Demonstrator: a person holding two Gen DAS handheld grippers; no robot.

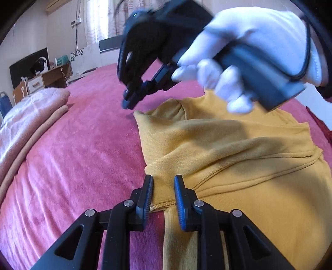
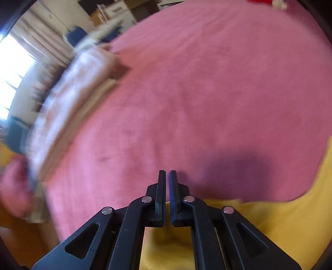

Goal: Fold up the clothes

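Observation:
A mustard-yellow garment (image 1: 228, 149) lies creased on the pink bedspread (image 1: 83, 155). My left gripper (image 1: 164, 180) is shut on a bunched fold at the garment's near-left edge, and creases run out from the grip. In the left wrist view a white-gloved hand (image 1: 249, 41) holds my right gripper (image 1: 127, 101) tilted down, just above the garment's far-left corner. In the right wrist view the right gripper (image 2: 167, 172) is shut with nothing between its fingers. It hovers over bare bedspread (image 2: 207, 83), with the yellow garment (image 2: 280, 218) beneath and to its right.
A folded stack of pale pink and white fabric (image 1: 31, 116) lies at the bed's left edge, blurred in the right wrist view (image 2: 68, 99). A desk and drawers (image 1: 51, 76) stand beyond the bed. Something red (image 2: 259, 1) lies at the far edge.

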